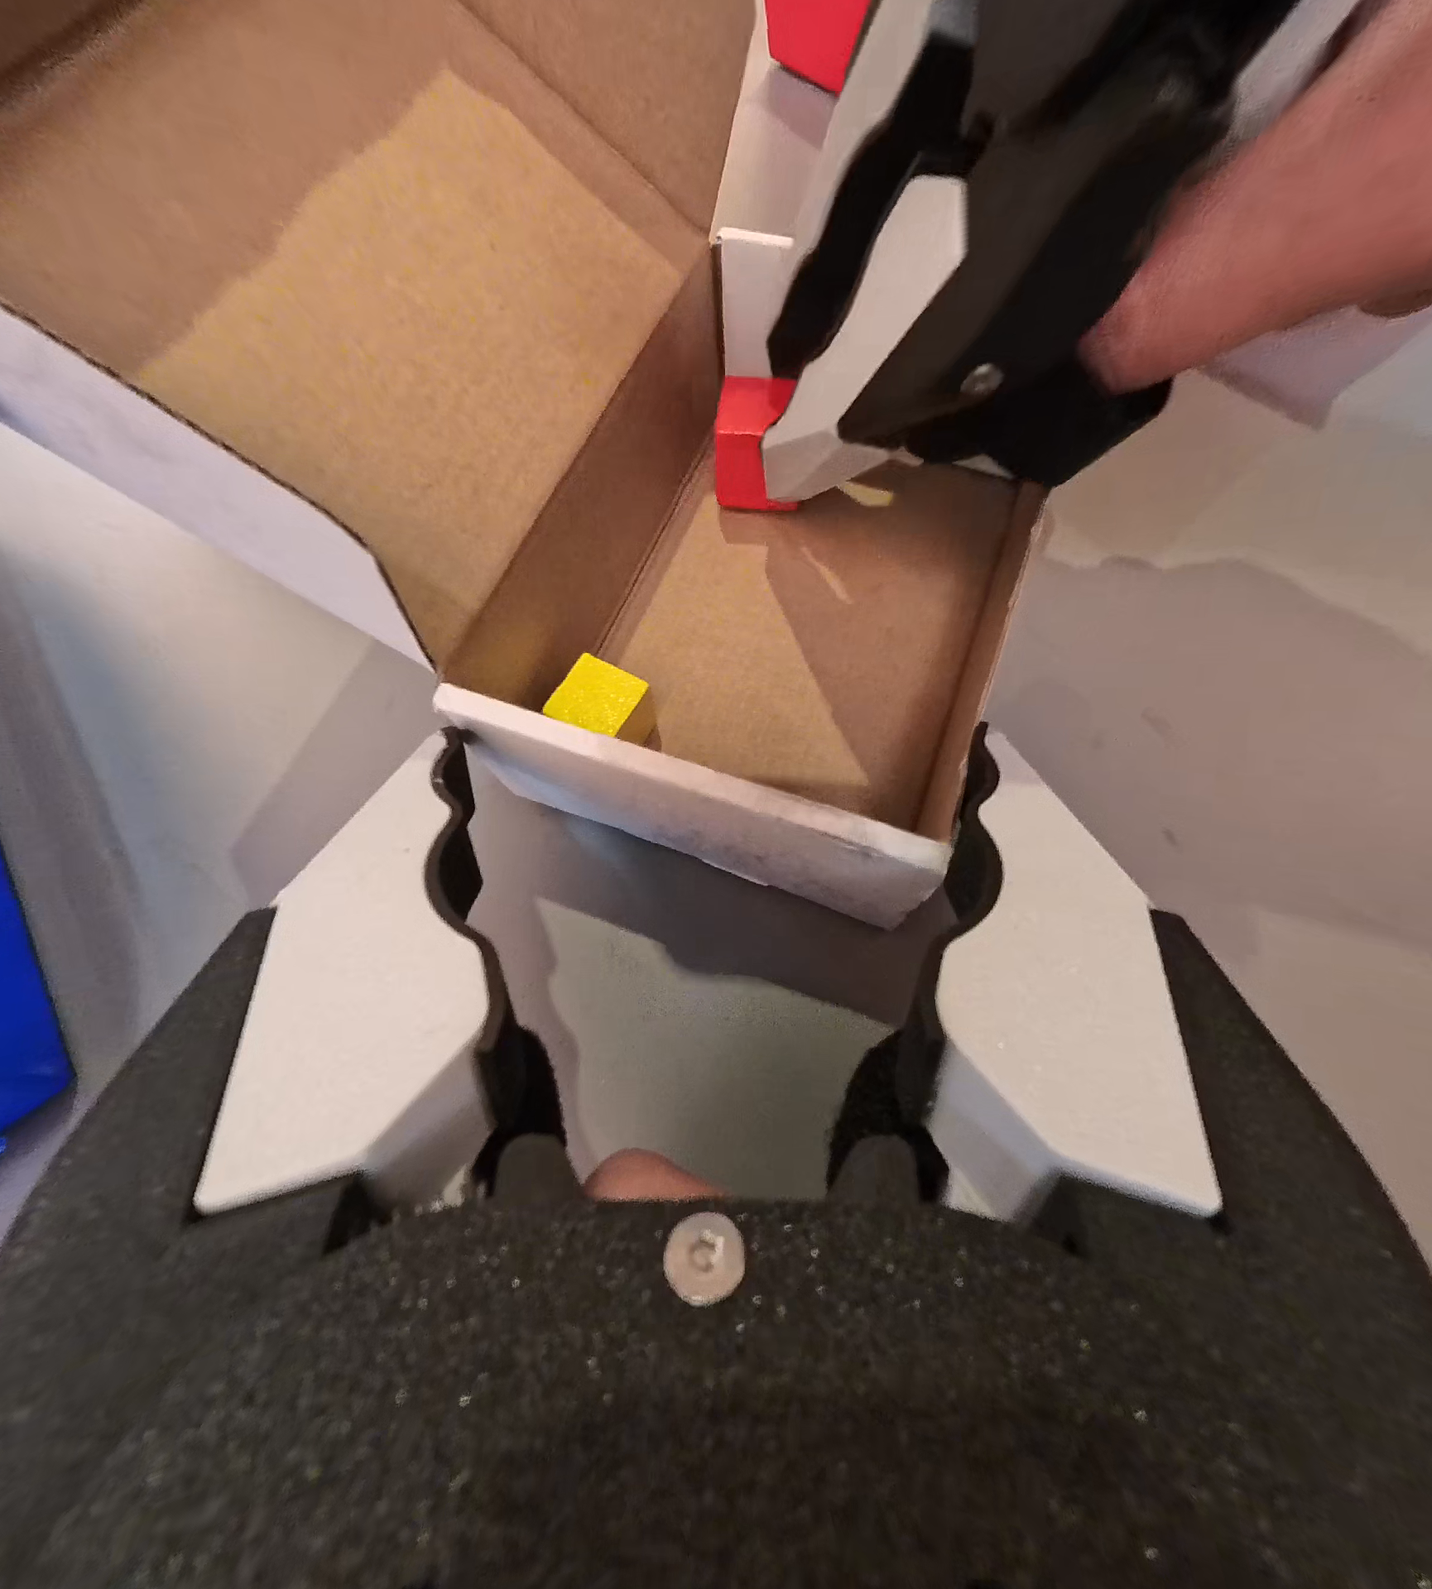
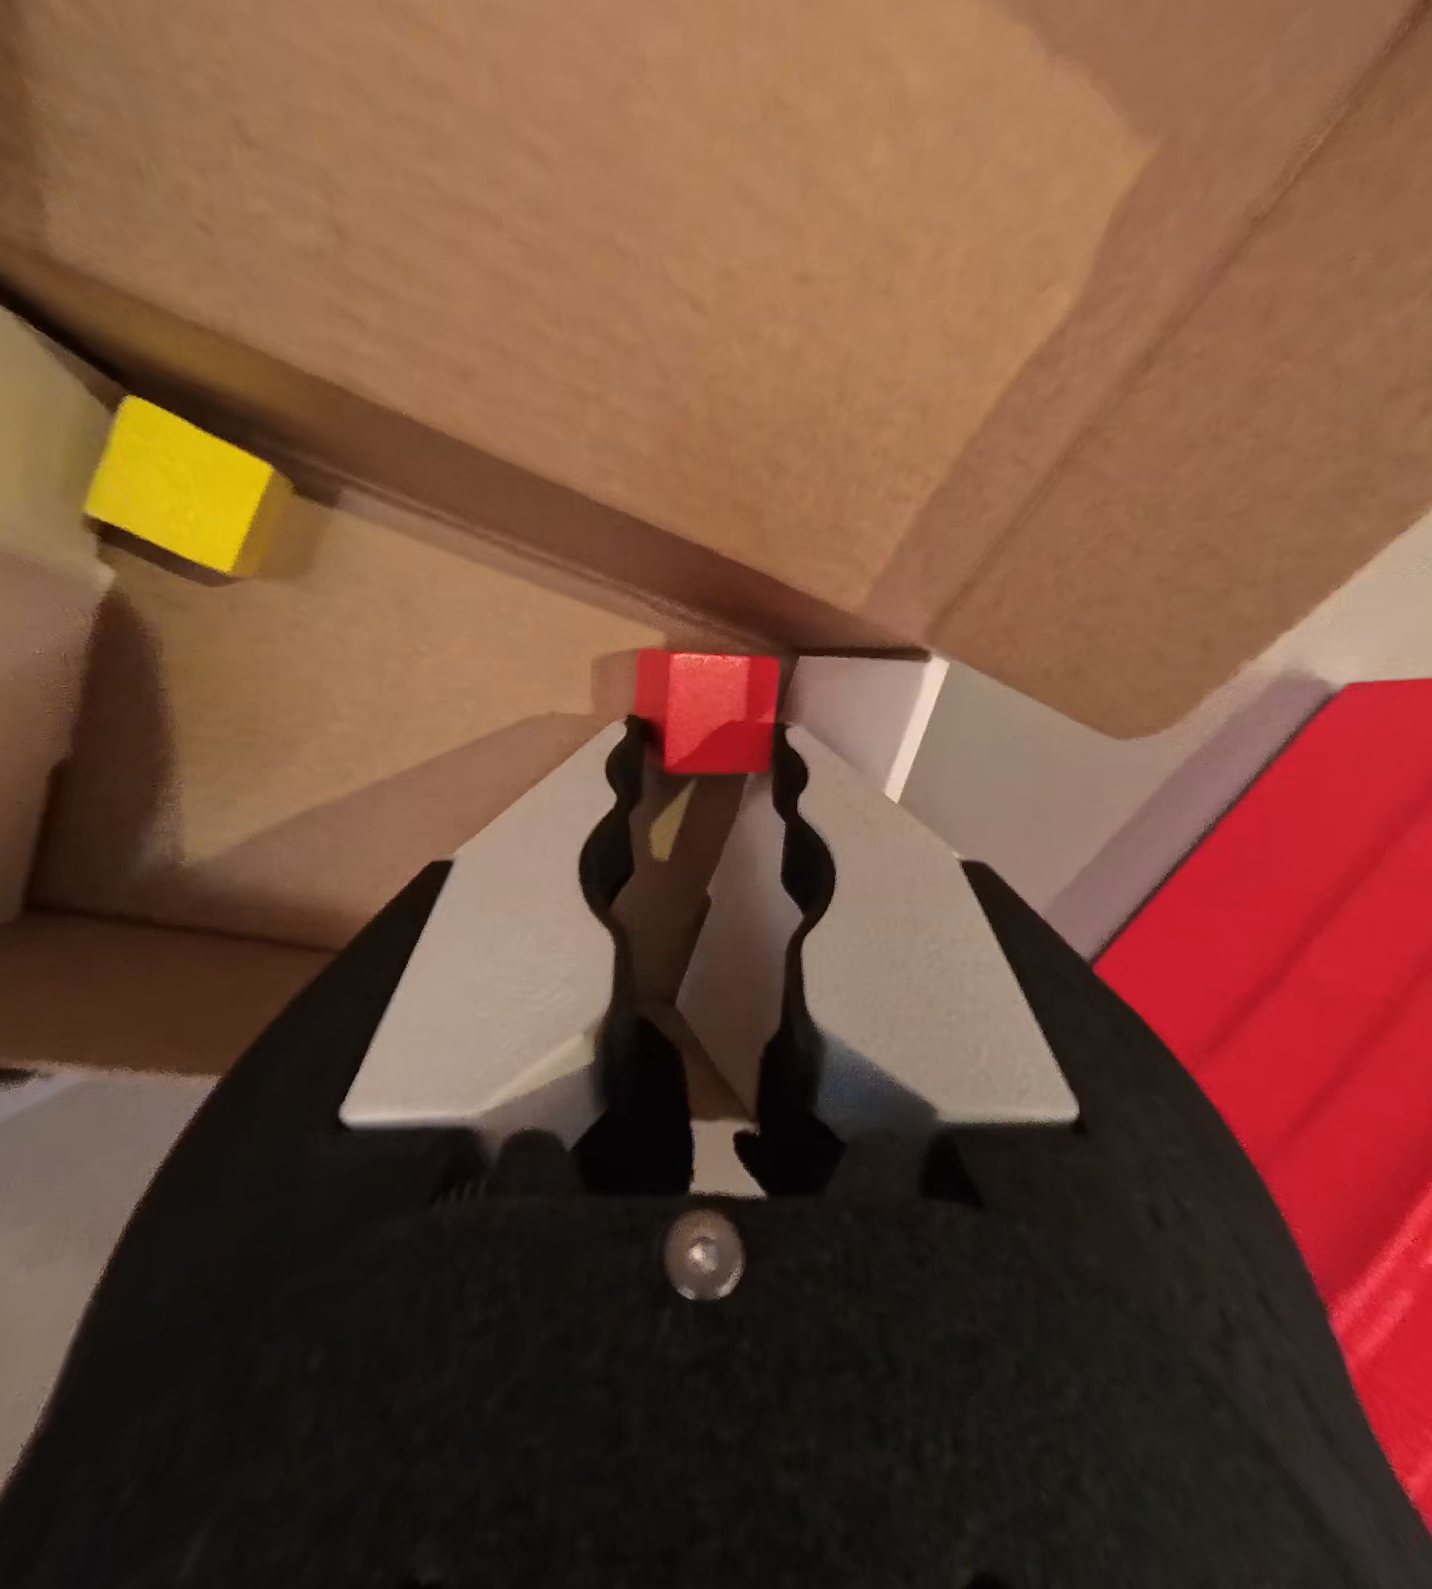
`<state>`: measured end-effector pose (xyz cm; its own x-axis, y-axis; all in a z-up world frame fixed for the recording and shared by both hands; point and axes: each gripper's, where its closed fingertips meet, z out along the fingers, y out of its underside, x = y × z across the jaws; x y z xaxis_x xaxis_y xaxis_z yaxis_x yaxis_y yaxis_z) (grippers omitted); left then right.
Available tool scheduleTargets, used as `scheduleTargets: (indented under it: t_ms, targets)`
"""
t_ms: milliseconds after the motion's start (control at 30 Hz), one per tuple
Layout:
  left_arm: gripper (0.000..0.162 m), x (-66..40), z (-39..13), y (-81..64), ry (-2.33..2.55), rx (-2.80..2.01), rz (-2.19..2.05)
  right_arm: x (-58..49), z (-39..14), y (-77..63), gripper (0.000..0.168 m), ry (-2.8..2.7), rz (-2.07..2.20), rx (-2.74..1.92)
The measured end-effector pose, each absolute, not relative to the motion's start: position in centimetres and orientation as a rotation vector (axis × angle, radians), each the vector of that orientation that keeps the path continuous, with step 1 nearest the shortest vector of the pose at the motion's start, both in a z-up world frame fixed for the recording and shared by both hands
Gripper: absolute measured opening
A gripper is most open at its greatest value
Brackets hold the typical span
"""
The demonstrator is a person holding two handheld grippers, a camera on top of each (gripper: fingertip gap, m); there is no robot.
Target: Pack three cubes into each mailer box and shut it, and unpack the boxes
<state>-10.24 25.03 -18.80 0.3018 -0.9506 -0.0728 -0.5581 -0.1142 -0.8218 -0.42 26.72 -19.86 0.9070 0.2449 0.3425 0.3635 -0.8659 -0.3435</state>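
Right gripper (image 2: 708,731) pinches the red cube (image 2: 711,712) low in the far corner of the open box (image 1: 695,808), yellow cube (image 1: 601,696) in the near corner; left gripper (image 1: 717,757) spread astride the near wall should steady it.

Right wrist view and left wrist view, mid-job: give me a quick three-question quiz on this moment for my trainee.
1. True or false: the right gripper is shut on the red cube.
2. Multiple choice: where does the yellow cube lie? A) outside the mailer box on the table; B) inside the box, in the corner by the left gripper; C) in the left gripper.
3. Fill in: the left gripper's jaws stand ___ either side of the box's near end, holding nothing.

Key: 1 true; 2 B; 3 open.
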Motion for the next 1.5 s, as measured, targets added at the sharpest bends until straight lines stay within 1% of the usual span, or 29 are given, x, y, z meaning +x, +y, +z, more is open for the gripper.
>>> scheduleTargets:
  t_ms: [100,200,267,367,433,500,567,633,733,833,1000,1133,1267,1300,1333,1400,1500]
  targets:
    - [0.11,-10.2,-18.8,25.0,1.364,-1.786,-0.631,-1.0,-19.3,26.4,0.029,-0.411,-0.281,-2.661]
    - [0.11,-10.1,-18.8,25.1,1.359,-1.791,-0.633,-1.2,-17.1,26.0,0.029,-0.408,-0.22,-2.618]
    - [0.11,-10.0,-18.8,25.2,1.358,-1.791,-0.636,-1.1,-13.9,25.7,0.028,-0.385,-0.172,-2.56]
    - [0.11,-10.0,-18.8,25.4,1.361,-1.793,-0.636,1.8,-7.3,24.7,0.029,-0.278,-0.204,-2.432]
    - [0.11,-10.0,-18.8,25.4,1.368,-1.797,-0.631,6.5,-3.5,23.1,0.028,-0.145,-0.299,-2.364]
    - [0.11,-10.2,-18.8,25.5,1.379,-1.793,-0.628,12.2,-2.1,20.9,0.028,0.021,-0.364,-2.36]
    - [0.11,-10.2,-18.8,25.5,1.385,-1.789,-0.638,18.1,-4.2,18.8,0.028,0.194,-0.405,-2.429]
    - [0.11,-10.2,-18.8,25.5,1.394,-1.785,-0.643,22.4,-8.7,17.4,0.029,0.347,-0.391,-2.542]
    - [0.11,-10.2,-18.8,25.6,1.4,-1.782,-0.641,25.1,-14.2,16.9,0.029,0.446,-0.385,-2.644]
    - [0.11,-10.2,-18.8,25.6,1.4,-1.779,-0.643,26.6,-16.9,16.0,0.029,0.428,-0.526,-2.779]
    - [0.11,-10.2,-18.8,25.6,1.398,-1.772,-0.65,26.0,-20.2,14.4,0.029,0.313,-0.57,-3.024]
    - [0.11,-10.2,-18.8,25.6,1.398,-1.767,-0.649,24.4,-20.5,13.3,0.029,0.205,-0.515,-3.133]
    - [0.11,-10.2,-18.8,25.6,1.402,-1.769,-0.649,24.5,-20.5,13.7,0.029,0.226,-0.502,-3.088]
    - [0.11,-10.2,-18.8,25.6,1.402,-1.77,-0.65,24.7,-20.2,13.9,0.036,0.225,-0.511,-3.06]
    - [0.11,-10.2,-18.8,25.6,1.403,-1.771,-0.65,24.8,-19.7,14.2,0.048,0.22,-0.516,-3.021]
    - [0.11,-10.2,-18.8,25.6,1.407,-1.77,-0.653,24.8,-17.3,14.9,0.051,0.24,-0.526,-2.927]
    - [0.11,-10.1,-18.8,25.6,1.43,-1.75,-0.667,21.4,-11.1,18.1,0.053,0.207,-0.312,-2.676]
